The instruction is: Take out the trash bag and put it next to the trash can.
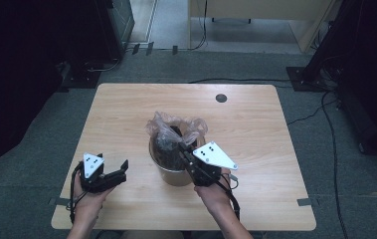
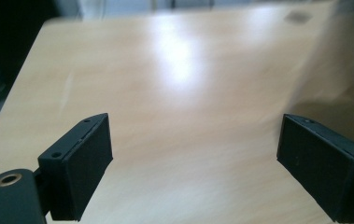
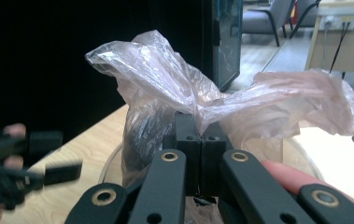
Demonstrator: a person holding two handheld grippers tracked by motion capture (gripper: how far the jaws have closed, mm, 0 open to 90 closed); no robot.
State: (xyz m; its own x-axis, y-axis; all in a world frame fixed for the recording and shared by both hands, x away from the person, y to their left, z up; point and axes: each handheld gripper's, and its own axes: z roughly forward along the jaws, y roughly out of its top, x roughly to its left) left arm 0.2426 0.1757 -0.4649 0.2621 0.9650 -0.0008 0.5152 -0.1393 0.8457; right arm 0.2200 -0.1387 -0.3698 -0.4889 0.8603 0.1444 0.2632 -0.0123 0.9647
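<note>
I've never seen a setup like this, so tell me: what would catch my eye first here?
Probably the crinkled clear plastic bag billowing out of a metal bucket at the middle of the wooden table. The right gripper has its jaws pinched shut on the bag's gathered top. The left gripper sits at the table's near left with its jaws wide apart, holding nothing.

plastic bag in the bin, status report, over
Right tongs shut on the plastic bag, pinching its gathered top above the metal bin. Left tongs open, apart, over bare table. Nothing in the way.
</note>
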